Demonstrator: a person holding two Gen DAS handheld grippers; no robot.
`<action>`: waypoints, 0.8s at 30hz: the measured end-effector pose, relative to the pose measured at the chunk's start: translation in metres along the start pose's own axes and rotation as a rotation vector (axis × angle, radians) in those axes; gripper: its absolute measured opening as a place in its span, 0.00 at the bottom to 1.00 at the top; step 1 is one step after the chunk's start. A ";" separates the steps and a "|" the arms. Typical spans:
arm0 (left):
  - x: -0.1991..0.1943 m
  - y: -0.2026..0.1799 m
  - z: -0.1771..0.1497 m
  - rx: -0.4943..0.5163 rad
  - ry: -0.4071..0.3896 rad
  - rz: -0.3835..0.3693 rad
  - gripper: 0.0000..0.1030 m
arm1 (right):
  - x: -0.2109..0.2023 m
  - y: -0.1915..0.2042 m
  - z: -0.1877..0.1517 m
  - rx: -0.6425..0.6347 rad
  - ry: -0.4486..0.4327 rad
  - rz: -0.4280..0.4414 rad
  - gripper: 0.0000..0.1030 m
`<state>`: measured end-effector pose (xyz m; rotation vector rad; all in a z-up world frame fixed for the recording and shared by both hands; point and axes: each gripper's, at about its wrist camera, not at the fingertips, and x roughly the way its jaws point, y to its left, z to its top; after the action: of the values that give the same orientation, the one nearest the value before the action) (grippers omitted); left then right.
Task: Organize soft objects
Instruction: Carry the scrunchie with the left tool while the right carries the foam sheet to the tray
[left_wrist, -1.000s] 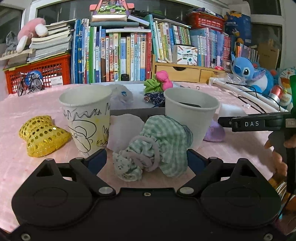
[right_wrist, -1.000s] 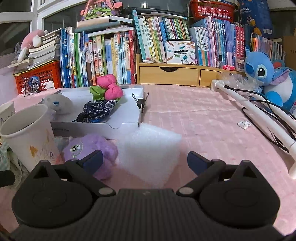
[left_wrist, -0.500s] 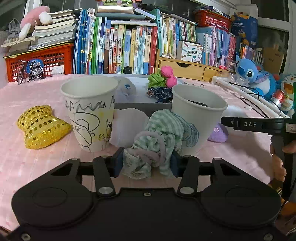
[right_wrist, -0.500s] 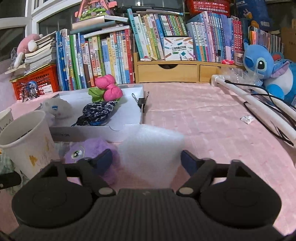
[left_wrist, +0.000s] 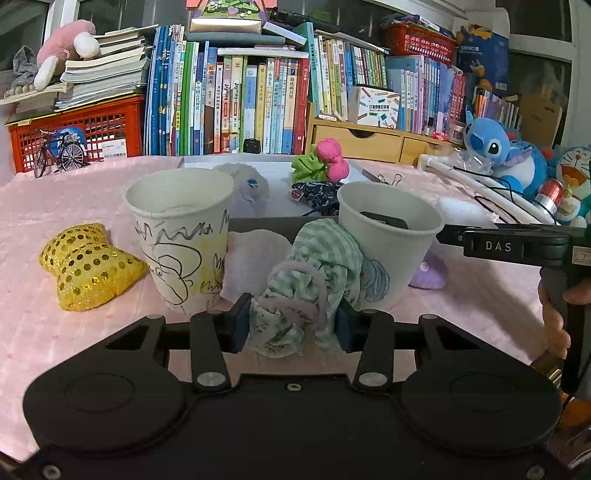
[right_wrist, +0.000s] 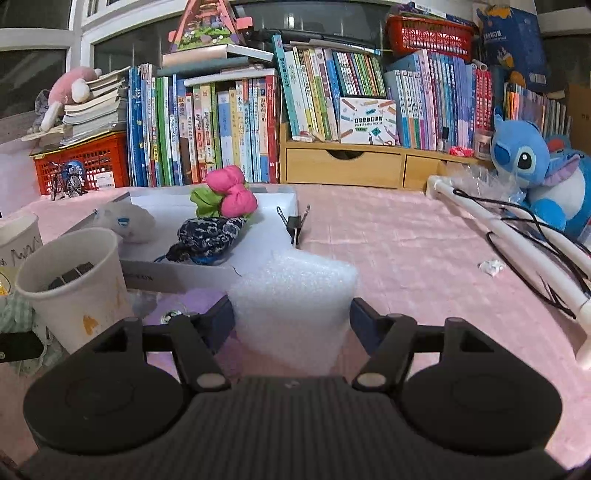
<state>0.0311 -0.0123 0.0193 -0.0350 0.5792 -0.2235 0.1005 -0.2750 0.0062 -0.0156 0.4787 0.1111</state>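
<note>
- Pink cloth covers the surface; packed bookshelves stand behind it.
- Left gripper: jaws closed on the green checked cloth bundle, pads pressed in on both sides. A pink elastic loop wraps it. Judged light, limp and compressible; the folds may slip, so the hold is best kept on the bunched middle, not a loose edge.
- Right gripper: jaws pinch the white foam piece on both flanks. Judged very light, springy and easily dented; a light squeeze low on the block should do.
- Just ahead-left of my left jaws: scribbled paper cup. Just ahead-right: second paper cup with something dark inside. Both cups look tippable, and the bundle sits between them, touching the right one.
- Beyond the cups: white tray holding a pink-and-green plush, a dark patterned pouch and a white fluffy toy.
- Left of the left jaws: gold sequin bow.
- Left of the right jaws, partly hidden: purple plush. A binder clip sits on the tray's corner ahead.
</note>
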 end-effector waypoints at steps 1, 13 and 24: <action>-0.002 0.000 0.001 0.000 -0.003 -0.002 0.41 | -0.001 0.000 0.001 0.000 -0.003 0.000 0.68; -0.033 0.003 0.025 0.029 -0.063 -0.021 0.41 | -0.013 0.000 0.018 -0.007 -0.057 0.008 0.68; -0.055 0.018 0.074 0.025 -0.117 -0.072 0.41 | -0.017 0.007 0.051 -0.027 -0.100 0.072 0.68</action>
<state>0.0308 0.0154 0.1093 -0.0443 0.4591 -0.2967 0.1077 -0.2672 0.0597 -0.0192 0.3777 0.1880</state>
